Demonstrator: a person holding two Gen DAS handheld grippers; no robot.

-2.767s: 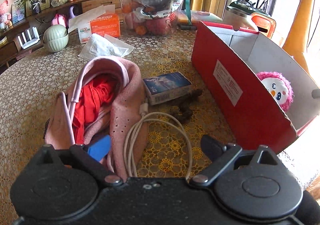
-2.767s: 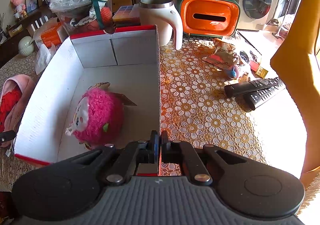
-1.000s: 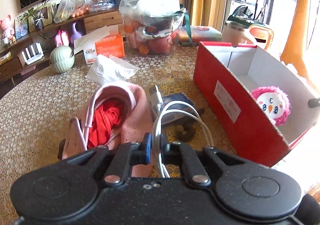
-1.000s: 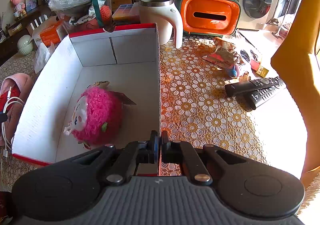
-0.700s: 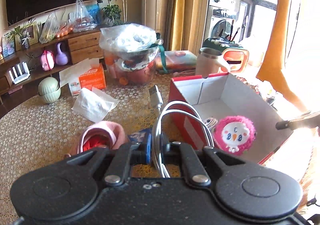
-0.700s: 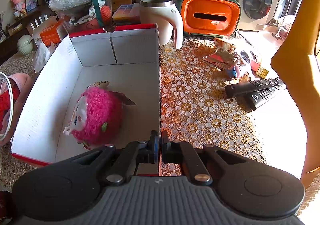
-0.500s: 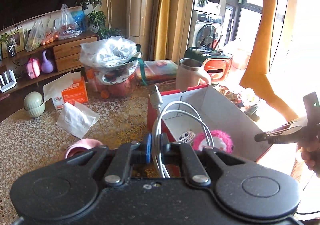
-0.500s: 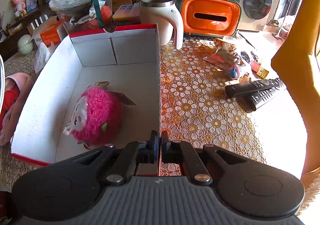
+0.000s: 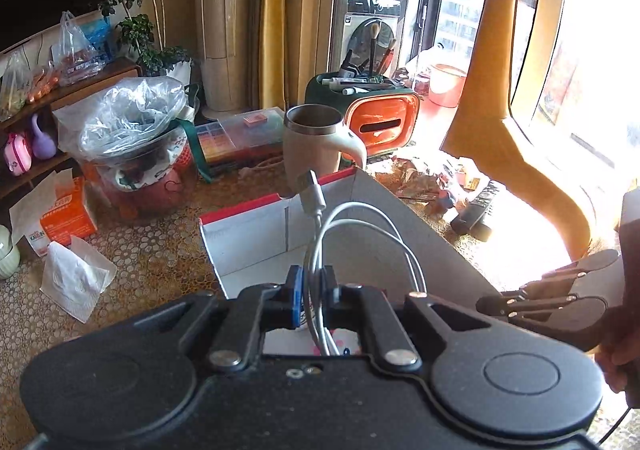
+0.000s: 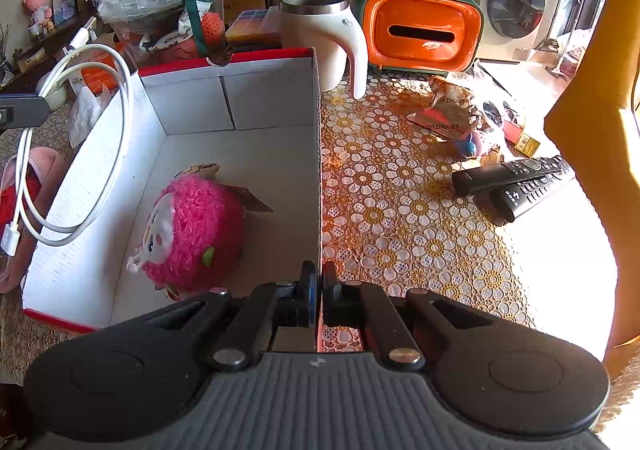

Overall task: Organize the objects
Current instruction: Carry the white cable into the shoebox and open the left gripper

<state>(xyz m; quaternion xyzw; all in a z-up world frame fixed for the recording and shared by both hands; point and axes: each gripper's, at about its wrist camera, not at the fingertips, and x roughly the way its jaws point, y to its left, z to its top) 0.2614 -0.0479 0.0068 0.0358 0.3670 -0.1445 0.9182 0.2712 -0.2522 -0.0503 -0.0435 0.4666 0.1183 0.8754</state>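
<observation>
My left gripper [image 9: 311, 292] is shut on a coiled white charging cable [image 9: 320, 246] and holds it in the air above the red box [image 9: 248, 234]. In the right wrist view the cable [image 10: 120, 122] hangs over the box's left wall [image 10: 96, 186], with the left gripper's fingers [image 10: 20, 110] at the left edge. A pink plush toy [image 10: 192, 234] lies inside the box. My right gripper [image 10: 319, 290] is shut on the box's right wall [image 10: 319, 170] at its near corner.
A cream mug [image 10: 320, 38] and an orange case [image 10: 420, 30] stand behind the box. Two black remotes [image 10: 516, 182] and snack wrappers [image 10: 448, 110] lie to the right. A pink slipper [image 10: 36, 186] lies left of the box. A tissue box [image 9: 64, 210] and a bagged bowl [image 9: 136, 138] stand at left.
My left gripper closed on the cable, lifted it off the table and carried it right, over the box. My right gripper has kept still on the box wall.
</observation>
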